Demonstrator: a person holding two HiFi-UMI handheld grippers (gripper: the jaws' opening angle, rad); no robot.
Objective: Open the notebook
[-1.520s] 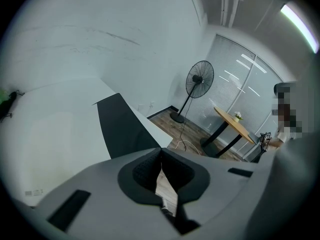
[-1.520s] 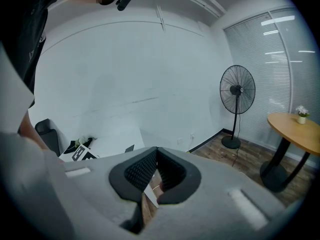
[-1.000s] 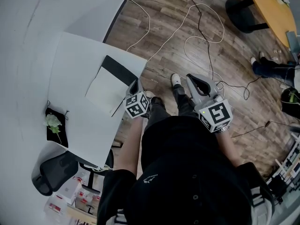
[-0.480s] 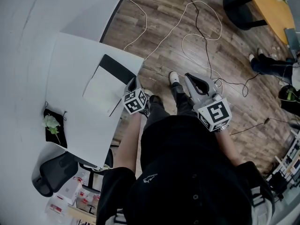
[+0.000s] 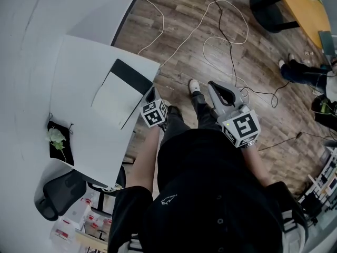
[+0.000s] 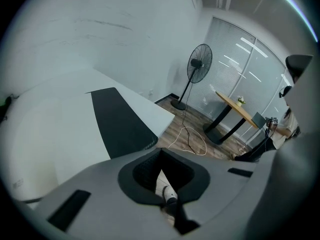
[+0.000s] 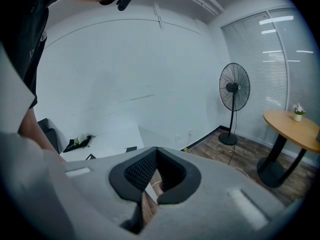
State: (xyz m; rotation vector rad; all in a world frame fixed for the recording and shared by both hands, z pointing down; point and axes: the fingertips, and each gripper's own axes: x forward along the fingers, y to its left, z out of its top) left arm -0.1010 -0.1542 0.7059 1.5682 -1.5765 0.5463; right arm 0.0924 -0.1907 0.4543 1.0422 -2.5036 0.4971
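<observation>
Two grippers are held low in front of the person, and both have their jaws drawn together at the tips with nothing clamped between them. The left gripper hangs at the near corner of the white table, just beside the notebook; whether its tips touch the cover cannot be told from the head view. In the left gripper view only a hollow loop shows behind the meeting tips, and through it appears a shoe on the floor below. The notebook lies flat and closed on the table near that corner, its pale cover up and a black band running along the edge farthest from the person. The right gripper is over the wooden floor, well apart from the table and the notebook, its closed jaws forming the same empty loop and pointing away from the person. At the table's left edge sits a black cloth with a white flower on it, and a dark chair stands beside the table on that side. Light cables trail in loops across the floor beyond the grippers. A standing fan rises by the far wall, near a round wooden table.
</observation>
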